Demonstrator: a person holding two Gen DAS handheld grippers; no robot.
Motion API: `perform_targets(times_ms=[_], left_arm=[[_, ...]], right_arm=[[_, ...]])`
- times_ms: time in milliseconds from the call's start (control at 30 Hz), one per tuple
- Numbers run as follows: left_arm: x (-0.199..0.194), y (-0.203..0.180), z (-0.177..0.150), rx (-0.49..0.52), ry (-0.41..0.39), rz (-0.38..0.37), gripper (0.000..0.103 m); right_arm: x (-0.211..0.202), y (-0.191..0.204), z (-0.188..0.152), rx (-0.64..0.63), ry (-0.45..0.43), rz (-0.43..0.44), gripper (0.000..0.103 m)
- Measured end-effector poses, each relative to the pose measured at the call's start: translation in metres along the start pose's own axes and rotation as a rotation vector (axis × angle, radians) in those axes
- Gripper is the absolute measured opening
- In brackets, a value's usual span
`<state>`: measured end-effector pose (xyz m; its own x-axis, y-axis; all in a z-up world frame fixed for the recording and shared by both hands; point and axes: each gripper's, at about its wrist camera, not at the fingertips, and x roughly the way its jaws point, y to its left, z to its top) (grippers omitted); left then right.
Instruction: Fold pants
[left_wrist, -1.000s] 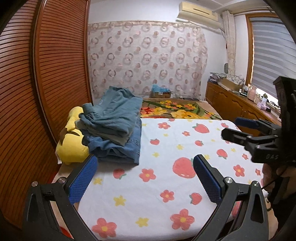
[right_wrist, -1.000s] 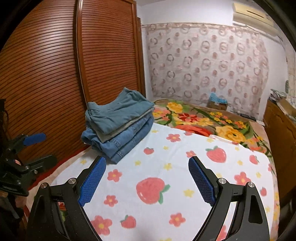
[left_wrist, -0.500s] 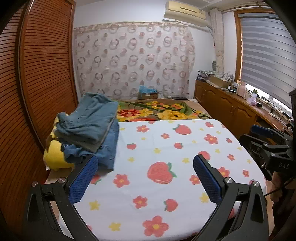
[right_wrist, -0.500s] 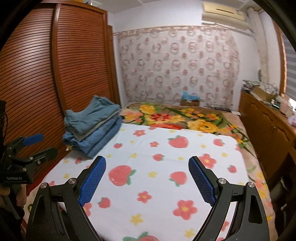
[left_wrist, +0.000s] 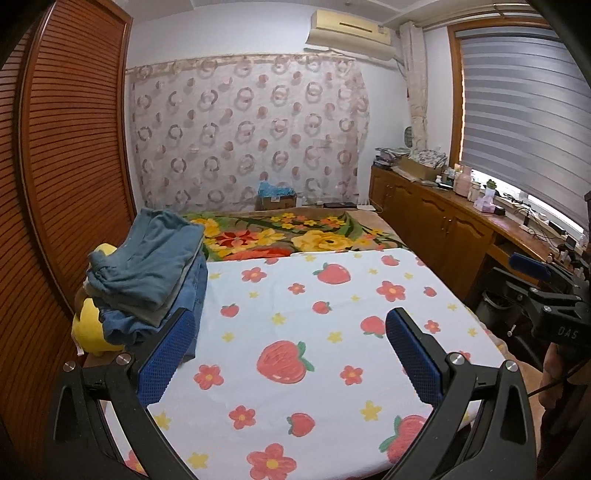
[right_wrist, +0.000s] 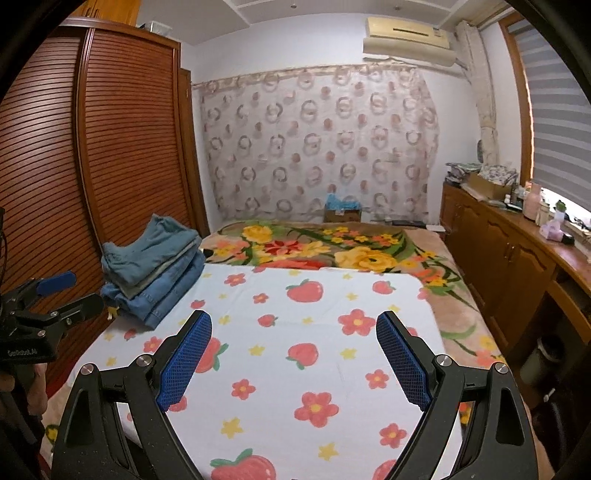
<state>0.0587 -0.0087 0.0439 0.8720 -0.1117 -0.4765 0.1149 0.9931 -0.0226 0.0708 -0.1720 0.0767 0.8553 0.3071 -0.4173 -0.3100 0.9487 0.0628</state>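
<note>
**Both tools spread wide above the sheet, pants stacked at its far-left corner**

The left tool (left_wrist: 288, 354) hangs over the near part of the sheet (left_wrist: 332, 306), its blue pads (left_wrist: 166, 354) spread wide with nothing between them. The right tool (right_wrist: 293, 360) is released in the same way, also over the sheet's near part, its pads (right_wrist: 402, 358) well apart and empty. Each tool also shows at the edge of the other's view, beside the bed rather than over the sheet.

The pants (left_wrist: 147, 273) lie folded in a stack at the sheet's far-left corner: a lighter blue pair on top, darker denim (right_wrist: 166, 291) beneath, a grey layer between. The stack partly rests on a yellow plush (left_wrist: 90, 328) just left of the sheet, against the wardrobe (left_wrist: 66, 177). Neither tool touches the stack.

Beyond the sheet's far edge lies a flowered blanket (right_wrist: 332, 247), and behind that a small box (right_wrist: 341, 212) stands against the curtain. To the right of the sheet runs a wooden worktop (right_wrist: 517, 229) with bottles under the window.
</note>
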Motion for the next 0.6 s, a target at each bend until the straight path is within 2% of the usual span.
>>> perform_targets(times_ms=[367, 600], left_arm=[[-0.031, 0.004, 0.013, -0.011, -0.058, 0.014, 0.103], [-0.038, 0.007, 0.014, -0.014, -0.075, 0.024, 0.103]], right_arm=[[-0.031, 0.026, -0.013, -0.009, -0.083, -0.033, 0.092], [-0.03, 0.023, -0.028, -0.006, -0.09, -0.033, 0.092]])
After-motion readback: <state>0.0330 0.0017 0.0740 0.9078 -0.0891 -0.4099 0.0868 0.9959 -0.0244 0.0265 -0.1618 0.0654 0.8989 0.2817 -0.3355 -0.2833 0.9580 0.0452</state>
